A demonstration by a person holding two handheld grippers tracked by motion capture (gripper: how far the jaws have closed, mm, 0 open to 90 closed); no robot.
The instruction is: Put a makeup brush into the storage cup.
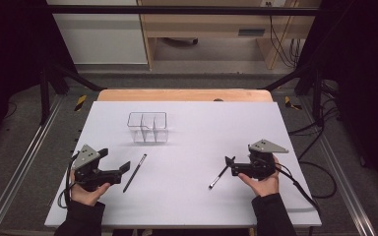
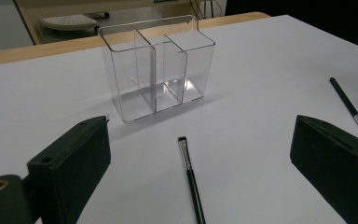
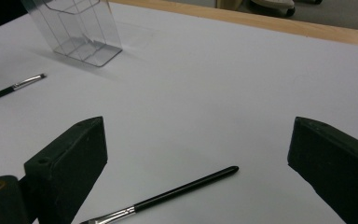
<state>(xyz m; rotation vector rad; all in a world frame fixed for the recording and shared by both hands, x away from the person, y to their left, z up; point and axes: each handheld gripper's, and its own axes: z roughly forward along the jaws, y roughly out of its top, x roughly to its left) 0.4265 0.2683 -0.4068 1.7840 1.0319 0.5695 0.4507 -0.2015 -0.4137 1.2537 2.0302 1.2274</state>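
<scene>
Brushes lay on the white table (image 1: 187,196), one before each gripper. The left brush (image 1: 135,172) rested flat just right of the left gripper (image 1: 123,167), its bristle end pointing toward the clear organizer (image 1: 147,127) farther back on the table. In the left gripper view that brush (image 2: 191,179) lay between the two black jaws, which stood wide apart and touched nothing; the organizer (image 2: 158,65) stood upright beyond it, its three compartments bare.

The right brush (image 1: 220,176) lay at a slant just left of the right gripper (image 1: 230,162), its handle tip near the jaws and its bristles toward the person. In the right gripper view it (image 3: 168,196) lay low between the jaws, handle tip up to the right, ferrule down to the left. Those jaws also stood wide and held nothing. The other brush (image 3: 11,87) and the organizer (image 3: 74,28) showed farther off at upper left.

Each hand gripped its tool from behind, near the table's front edge, well apart from one another.
</scene>
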